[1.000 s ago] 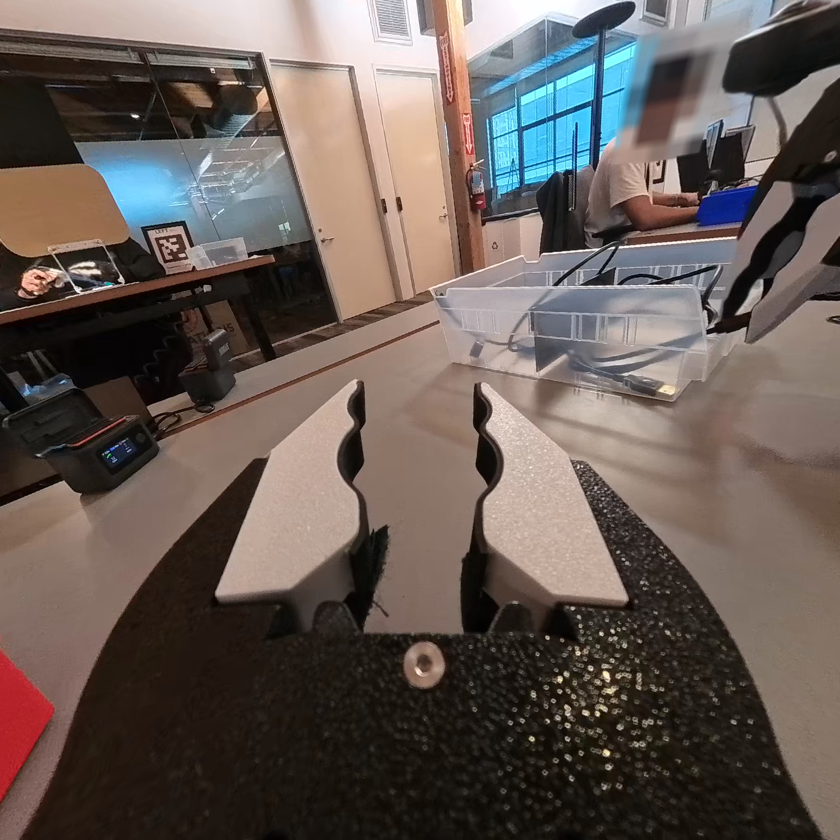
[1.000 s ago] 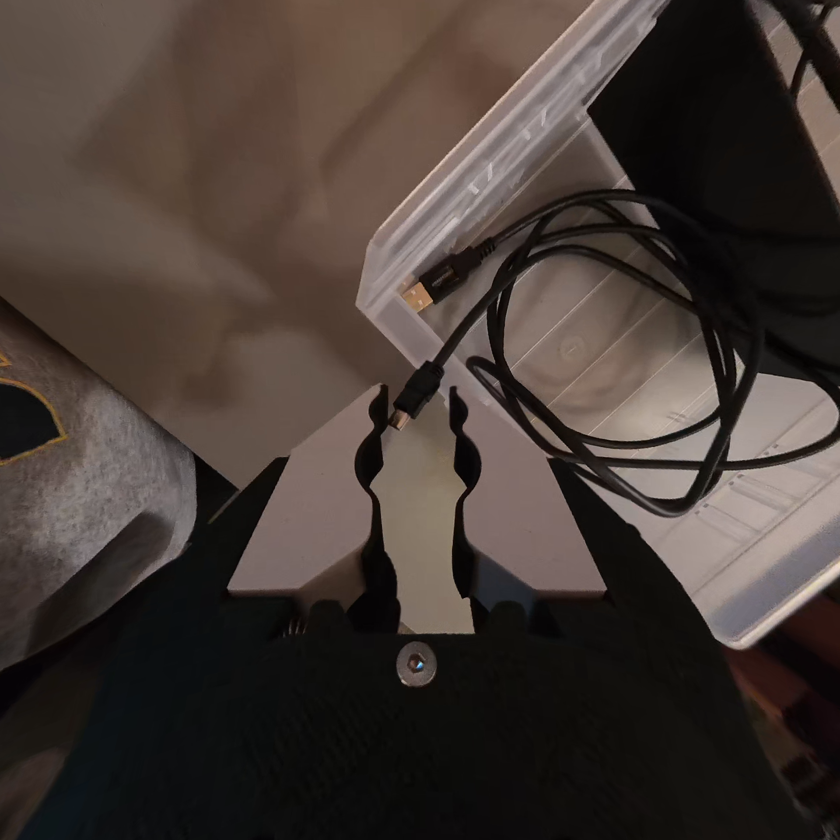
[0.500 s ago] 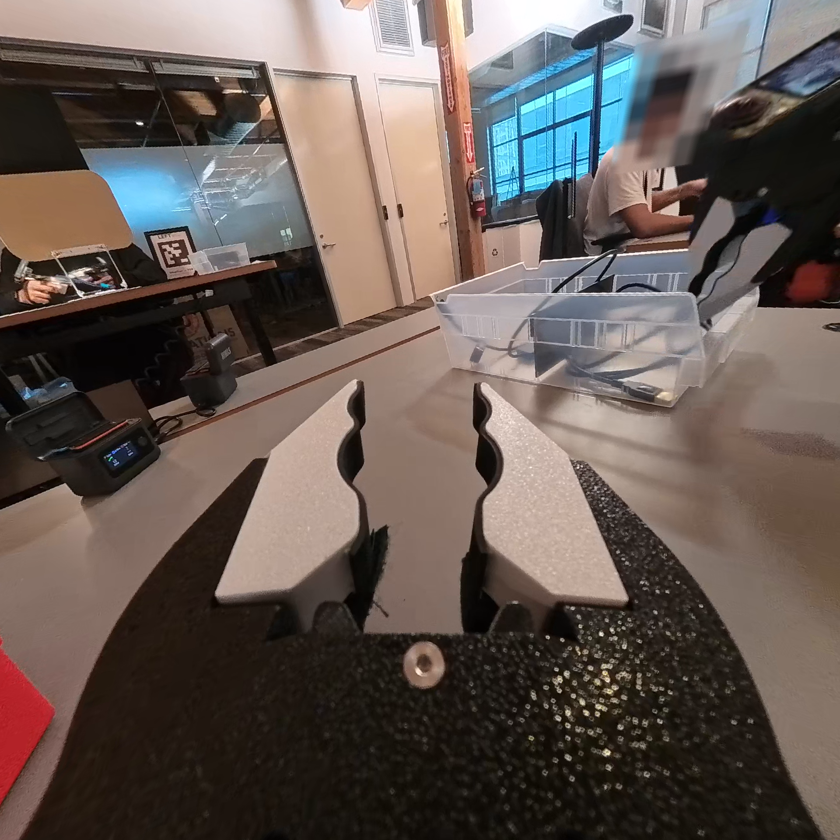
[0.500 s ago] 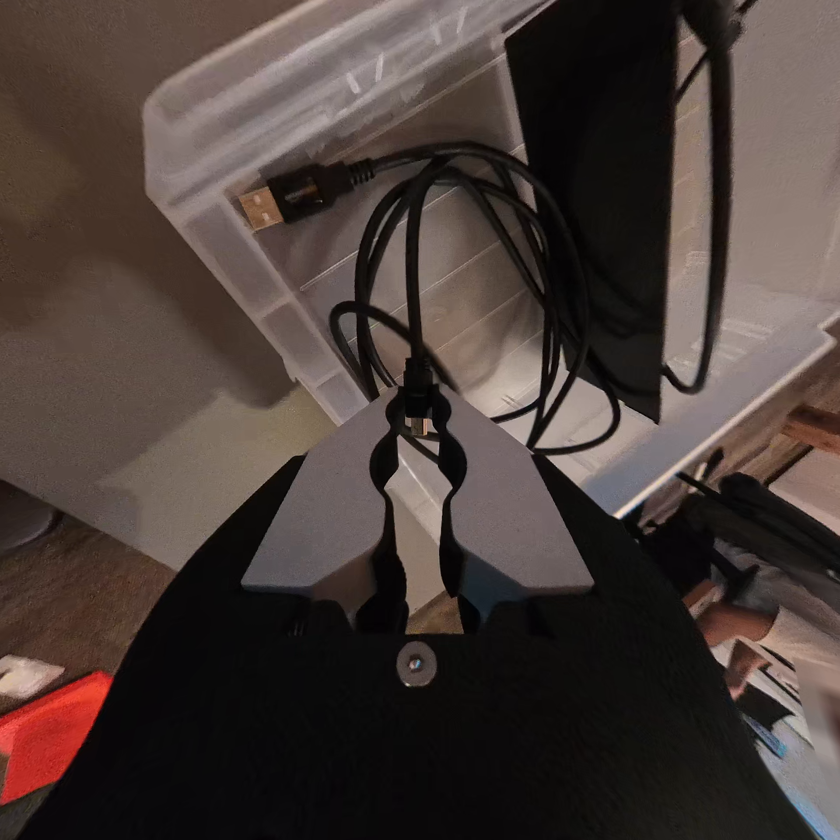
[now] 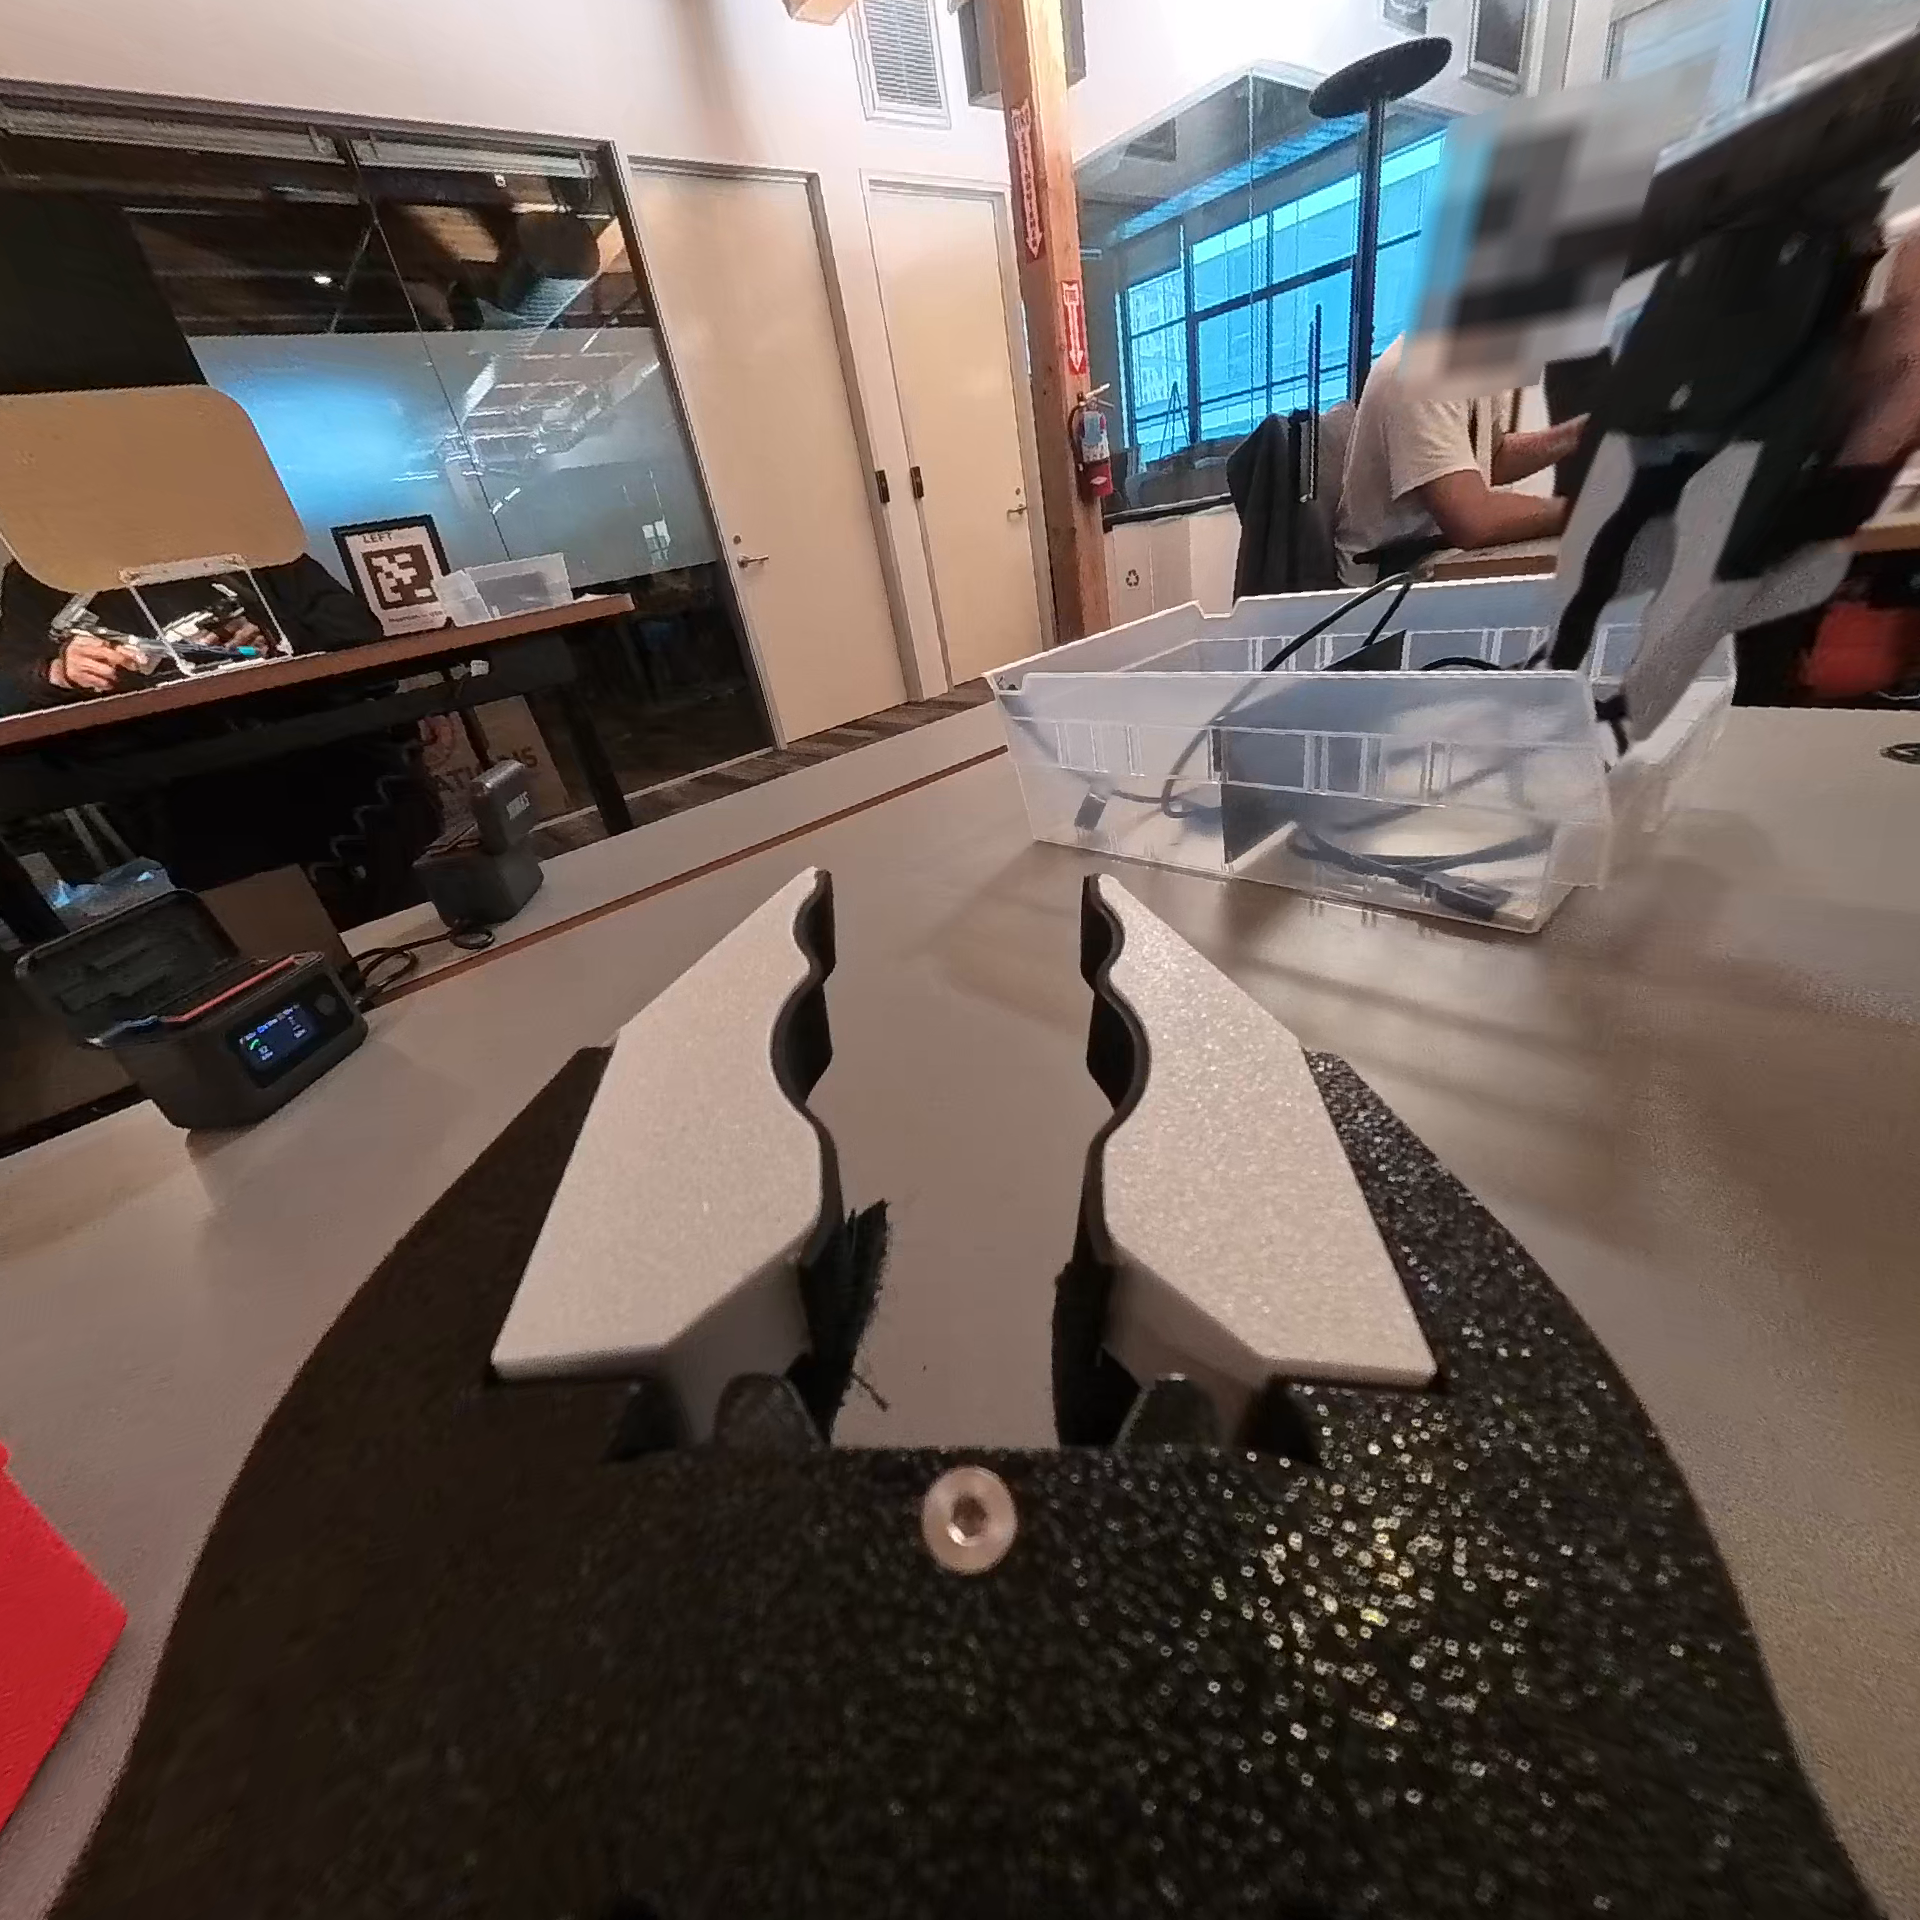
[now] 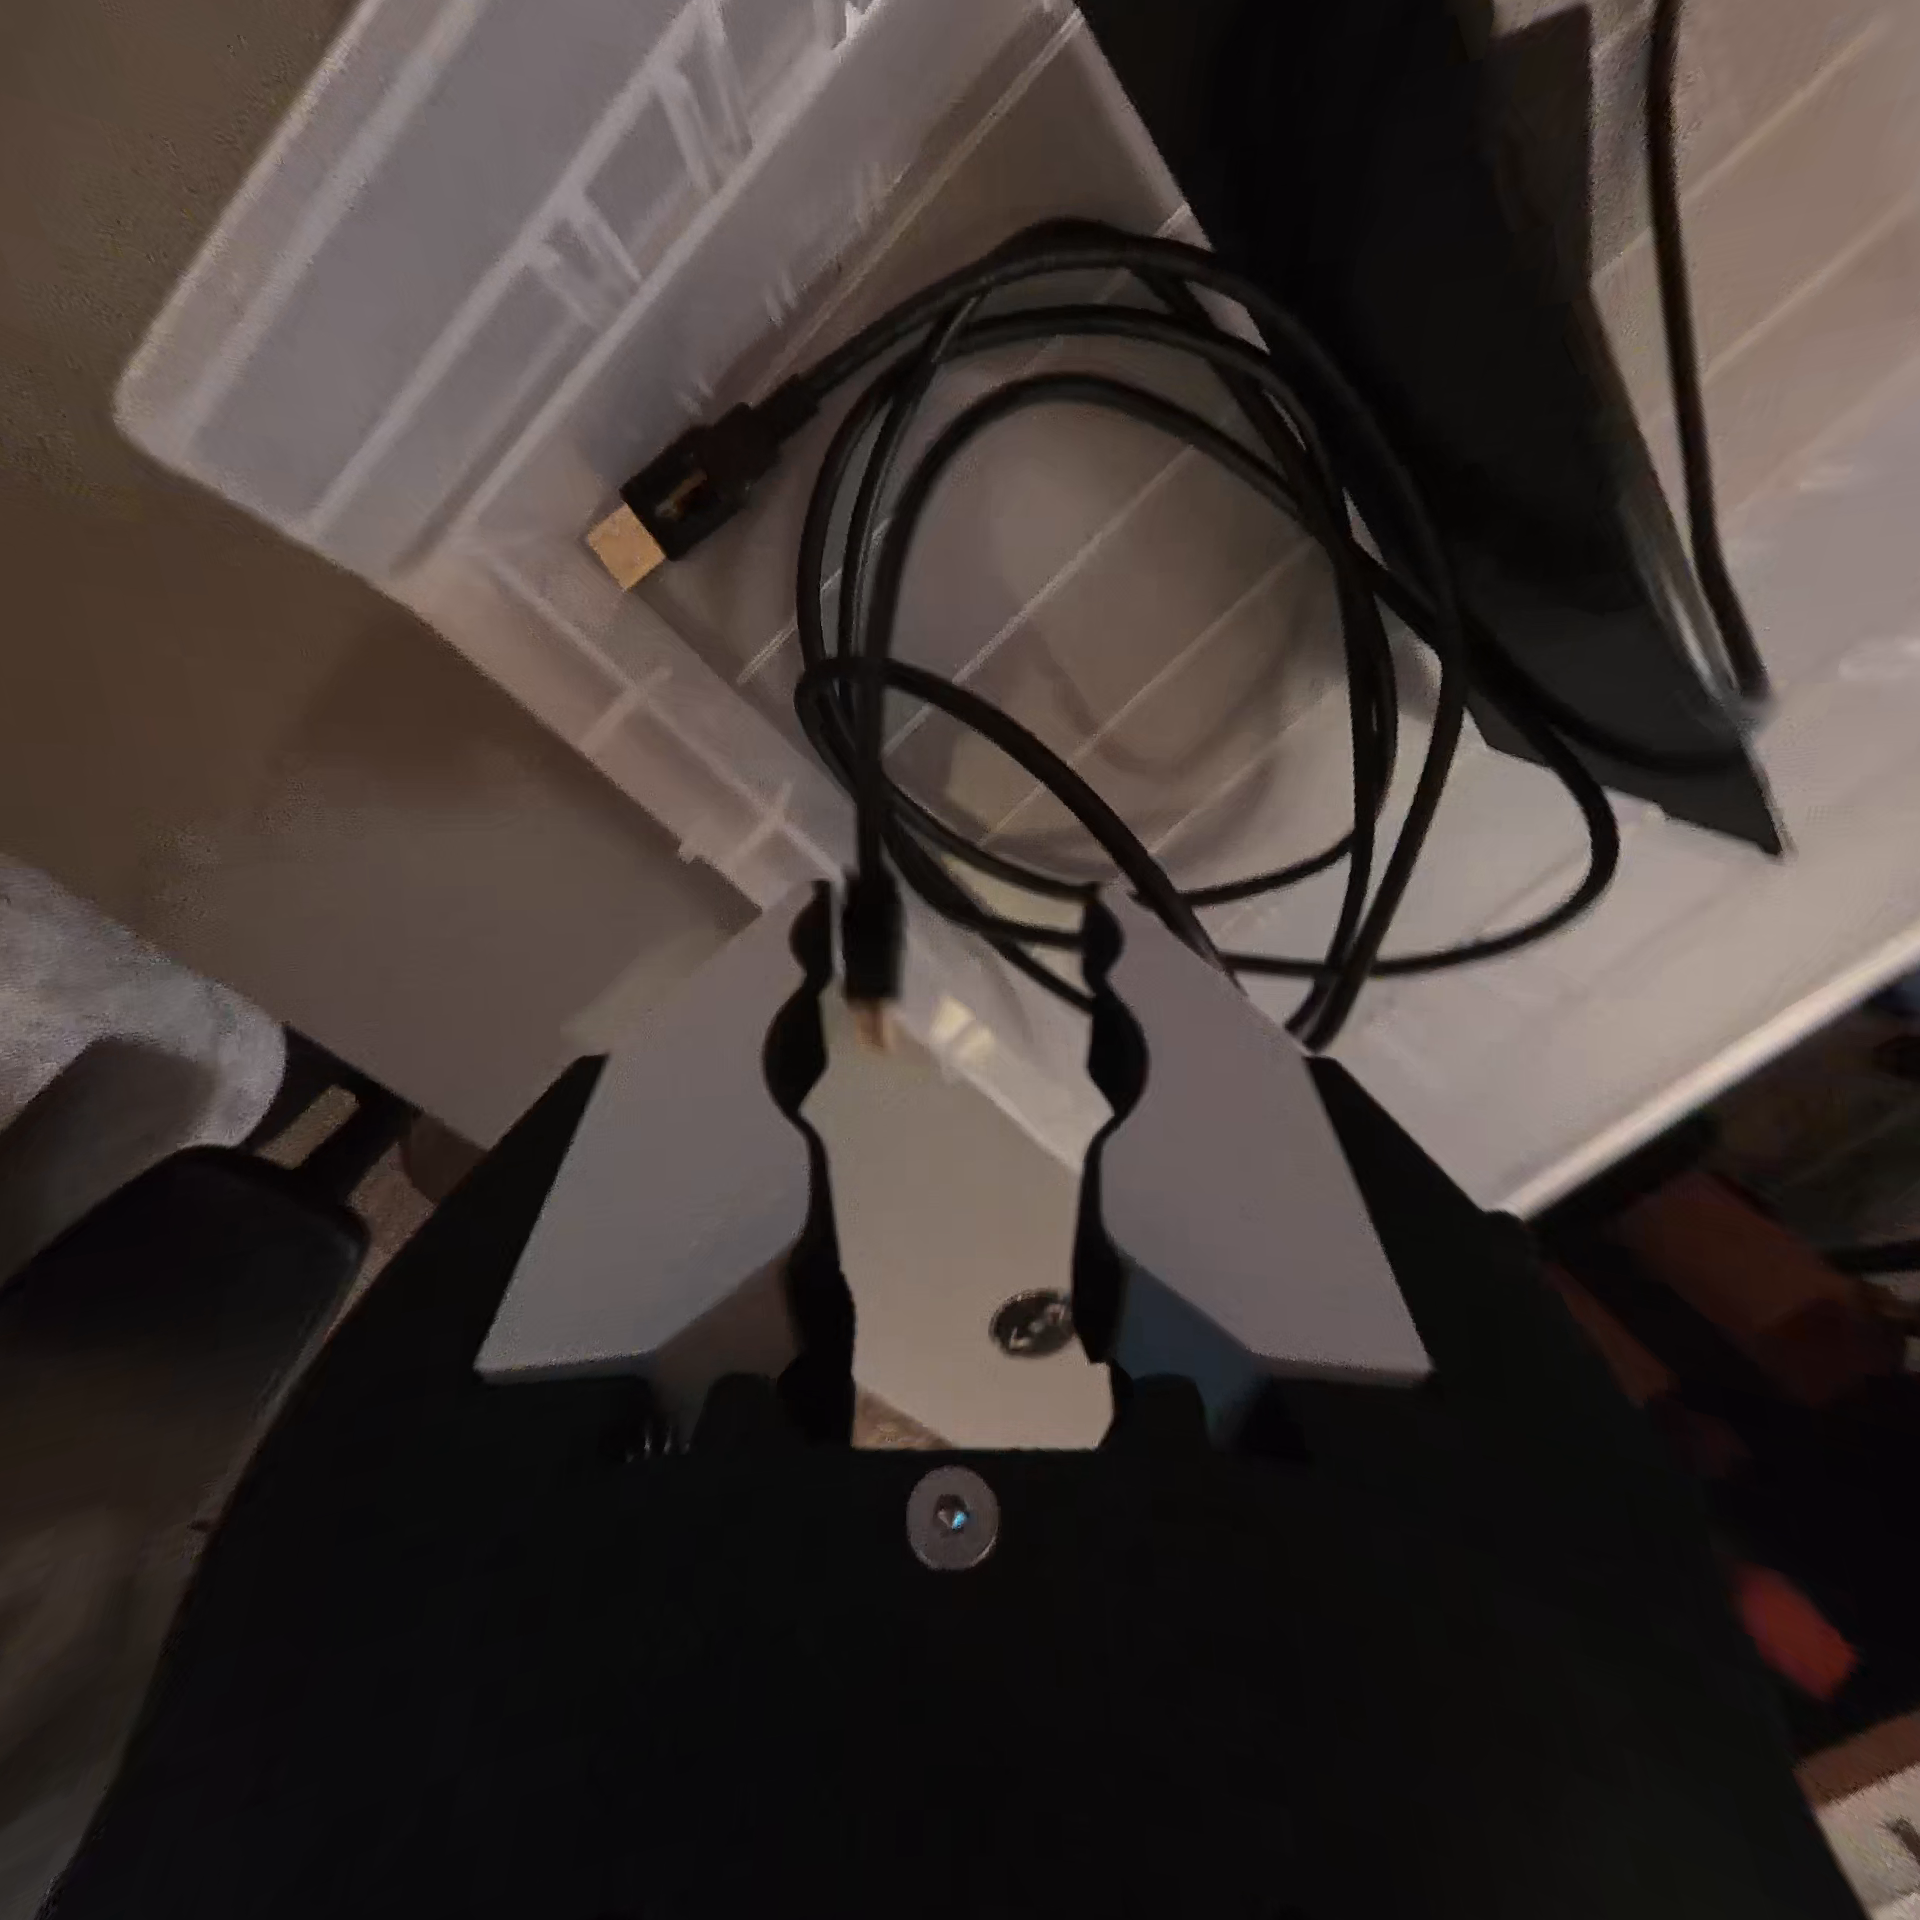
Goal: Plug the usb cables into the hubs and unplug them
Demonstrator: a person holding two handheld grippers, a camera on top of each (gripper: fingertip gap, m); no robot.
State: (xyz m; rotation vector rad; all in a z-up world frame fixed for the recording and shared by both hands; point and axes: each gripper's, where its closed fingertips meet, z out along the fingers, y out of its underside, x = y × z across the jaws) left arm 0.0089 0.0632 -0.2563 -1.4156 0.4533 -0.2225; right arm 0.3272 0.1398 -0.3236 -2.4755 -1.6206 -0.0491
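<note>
A clear plastic bin (image 5: pixel 1122 727) stands on the grey table (image 5: pixel 1558 1091), ahead and to the right of my left gripper (image 5: pixel 956 888), which is open, empty and low over the table. In the right wrist view the bin (image 6: pixel 436 343) holds a coiled black USB cable (image 6: pixel 1382 665). Its large gold-tipped plug (image 6: pixel 675 509) lies near the bin's corner. Its small plug (image 6: pixel 868 956) sits between my open right gripper's (image 6: pixel 956 904) jaws, against the left finger. A black divider (image 6: pixel 1455 416) stands in the bin. The right gripper also shows in the left wrist view (image 5: pixel 1610 686), reaching into the bin.
A black power station with a small screen (image 5: pixel 229 1039) and a black charger (image 5: pixel 488 852) stand at the table's left edge. A red object (image 5: pixel 42 1600) lies at the near left. People sit at desks behind (image 5: pixel 1423 488). More black cables (image 5: pixel 1340 842) lie in the bin's other compartment. The left gripper's tips are roughly 35 cm from the right gripper's.
My right gripper's jaws have opened wider around the small plug, which it held narrowly half a second ago. It has shifted over the bin. My left gripper has stayed still.
</note>
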